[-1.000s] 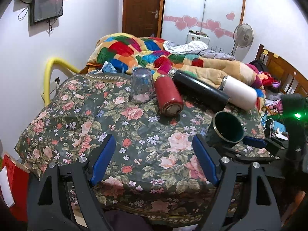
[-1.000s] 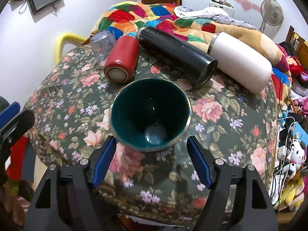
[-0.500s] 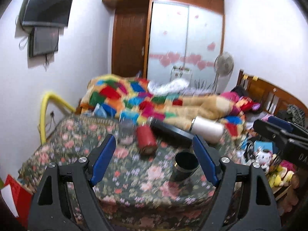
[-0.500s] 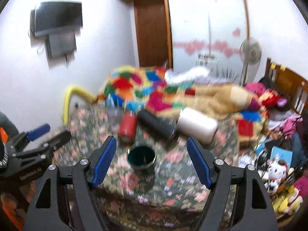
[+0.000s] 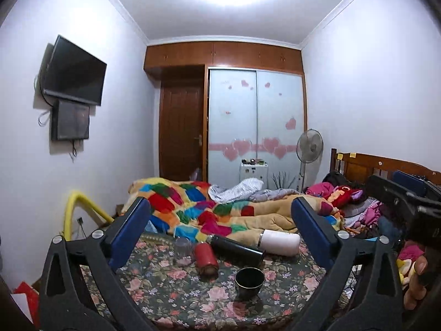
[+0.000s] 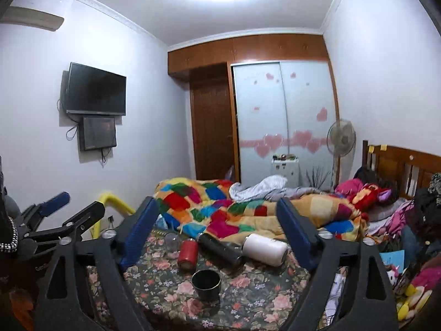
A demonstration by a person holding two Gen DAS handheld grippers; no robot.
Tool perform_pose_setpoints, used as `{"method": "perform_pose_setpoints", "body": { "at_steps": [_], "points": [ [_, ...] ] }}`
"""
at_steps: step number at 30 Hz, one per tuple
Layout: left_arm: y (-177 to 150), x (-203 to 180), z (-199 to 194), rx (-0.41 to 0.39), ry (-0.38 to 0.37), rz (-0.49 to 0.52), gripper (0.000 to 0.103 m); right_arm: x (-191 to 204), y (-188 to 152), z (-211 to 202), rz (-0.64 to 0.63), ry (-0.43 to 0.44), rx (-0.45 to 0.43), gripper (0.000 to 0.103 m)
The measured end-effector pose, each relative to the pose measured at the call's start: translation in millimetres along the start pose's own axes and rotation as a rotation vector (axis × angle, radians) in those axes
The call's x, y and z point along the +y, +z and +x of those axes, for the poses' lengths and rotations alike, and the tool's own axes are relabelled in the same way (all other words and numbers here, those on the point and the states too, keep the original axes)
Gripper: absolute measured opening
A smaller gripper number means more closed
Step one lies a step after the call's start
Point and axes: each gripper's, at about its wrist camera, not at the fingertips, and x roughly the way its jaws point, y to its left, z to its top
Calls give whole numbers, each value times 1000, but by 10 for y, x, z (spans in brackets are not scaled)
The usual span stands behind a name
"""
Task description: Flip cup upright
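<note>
On the floral-print cloth covering the table point(image 5: 176, 300), everything is sitting around the dark green glazed ceramic cup point(image 5: 249, 279). Behind it to the left, a clear plastic tumbler point(image 5: 182, 251) is standing mouth down; just behind, a red metal flask point(image 5: 205, 258), black steel thermos point(image 5: 236, 250) and white bottle point(image 5: 279, 242) are lying sideways. The cup is standing upright, mouth up, handle hidden. Left gripper point(image 5: 220, 234) and right gripper point(image 6: 217, 234) are hovering spread wide, holding nothing.

Both grippers point(image 5: 220, 237) — now far from cup point(image 5: 249, 279)
</note>
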Motion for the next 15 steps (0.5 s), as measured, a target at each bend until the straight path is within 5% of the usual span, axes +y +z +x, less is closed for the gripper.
{"method": "perform_pose_setpoints", "body": {
  "at_steps": [3, 15],
  "points": [
    [-22, -41, -36, 5, 7, 11, 103, 35, -49, -21, -9, -35, -8, 103],
    [-94, -92, -36, 33, 10, 9, 103, -43, -133, -136, -29, -59, 22, 103]
  ]
}}
